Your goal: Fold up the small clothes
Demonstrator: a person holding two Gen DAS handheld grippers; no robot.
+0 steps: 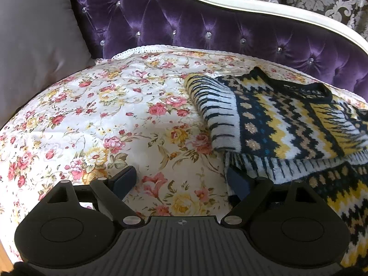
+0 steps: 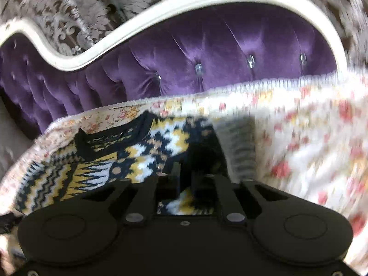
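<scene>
the left gripper hangs over the floral bedspread with its jaws spread wide and nothing between them; the right-hand fingertip sits just at the near edge of the patterned knit sweater, though whether it touches the wool cannot be told. the sweater lies ahead and to the right of this gripper, on the bedspread, with one striped sleeve folded in over the body and the dark neckline pointing toward the purple tufted headboard beyond. a grey pillow leans far ahead on the left. in the blurred right wrist view, the right gripper has its jaws drawn close together, clenched on a fold of the sweater, which spreads ahead and to the left of it; a lifted piece of the knit with its pale striped underside rises just ahead and right of the fingers. the bedspread runs off to the right, the headboard ahead.
</scene>
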